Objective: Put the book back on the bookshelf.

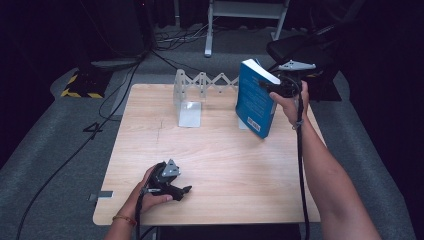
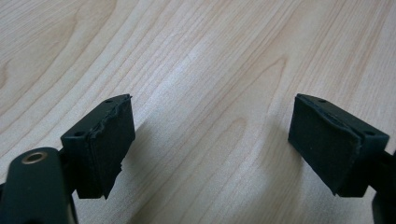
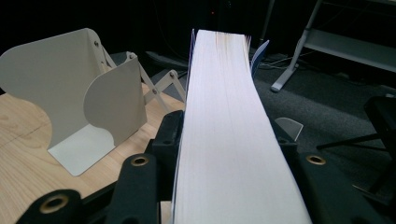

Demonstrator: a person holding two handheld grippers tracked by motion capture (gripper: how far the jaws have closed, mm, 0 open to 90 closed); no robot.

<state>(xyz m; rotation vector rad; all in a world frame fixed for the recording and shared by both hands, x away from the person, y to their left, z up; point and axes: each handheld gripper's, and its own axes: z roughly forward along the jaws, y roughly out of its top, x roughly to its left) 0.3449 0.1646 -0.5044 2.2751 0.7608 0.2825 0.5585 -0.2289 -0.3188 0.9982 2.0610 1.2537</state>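
- Book (image 1: 256, 97), tilted near the tabletop's (image 1: 215, 150) far right corner, is clamped by the right gripper (image 1: 272, 86); it is best stood upright into the bookend rack (image 1: 190, 97).
- Left gripper (image 1: 182, 191) is rested near the front edge, jaws apart, nothing held.

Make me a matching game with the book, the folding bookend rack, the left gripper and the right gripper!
Things:
1. blue book
2. folding bookend rack
3. left gripper
4. right gripper

States:
A. jaws open, nothing between them, low over the wooden table
B. standing at the table's far edge
C. tilted, held by its page edge
D. clamped on the book

Pairs: 1-C, 2-B, 3-A, 4-D
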